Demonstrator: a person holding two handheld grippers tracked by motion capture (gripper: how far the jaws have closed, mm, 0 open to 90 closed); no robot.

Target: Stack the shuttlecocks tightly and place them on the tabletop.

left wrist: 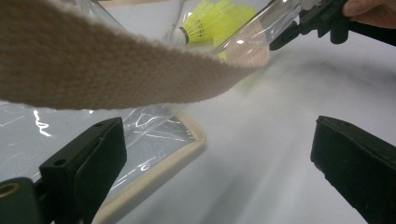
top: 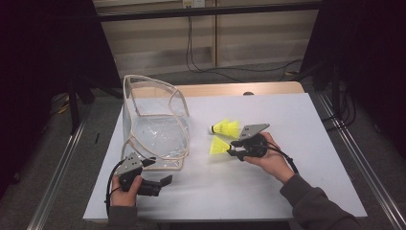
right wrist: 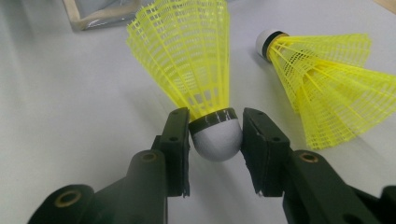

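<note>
A white counter (top: 306, 182) sits on grey floor (top: 38, 182); black cables (top: 201, 64) trail behind it, past metal rails (top: 356, 165).

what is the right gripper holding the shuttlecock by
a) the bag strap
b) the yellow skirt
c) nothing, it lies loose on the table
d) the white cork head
d: in the right gripper view the right gripper has its pads pressed on both sides of the white cork head of the shuttlecock, whose yellow skirt points away from the jaws.

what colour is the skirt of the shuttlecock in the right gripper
Bright yellow mesh on the shuttlecock; clearest in the right gripper view.
</note>
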